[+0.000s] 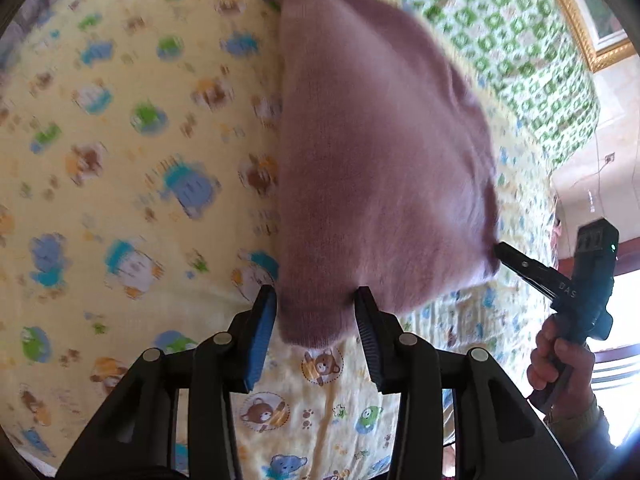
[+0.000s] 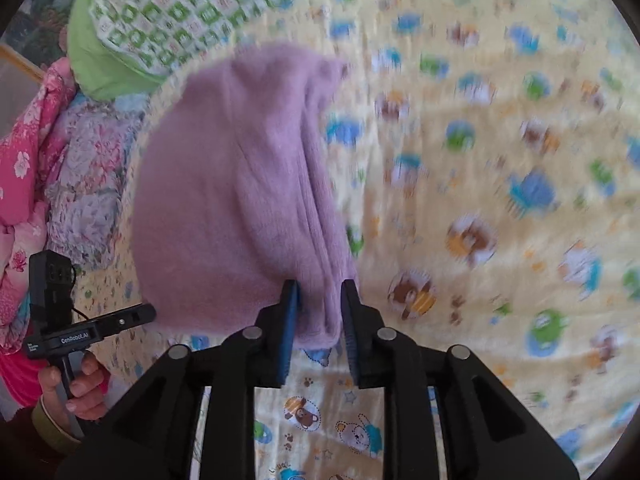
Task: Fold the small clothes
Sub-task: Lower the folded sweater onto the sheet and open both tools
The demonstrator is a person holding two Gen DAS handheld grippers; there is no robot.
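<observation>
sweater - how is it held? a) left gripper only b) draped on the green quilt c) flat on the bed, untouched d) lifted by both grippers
d: the sweater hangs above the bedsheet, with the left gripper and right gripper each pinching a corner.

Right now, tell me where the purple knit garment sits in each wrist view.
Left wrist view: purple knit garment hangs centre, its lower edge between the left tongs; the right tongs pinch its right corner.
Right wrist view: garment left of centre, its bunched edge in the right tongs.
Shared landmark: yellow cartoon-bear sheet.
</observation>
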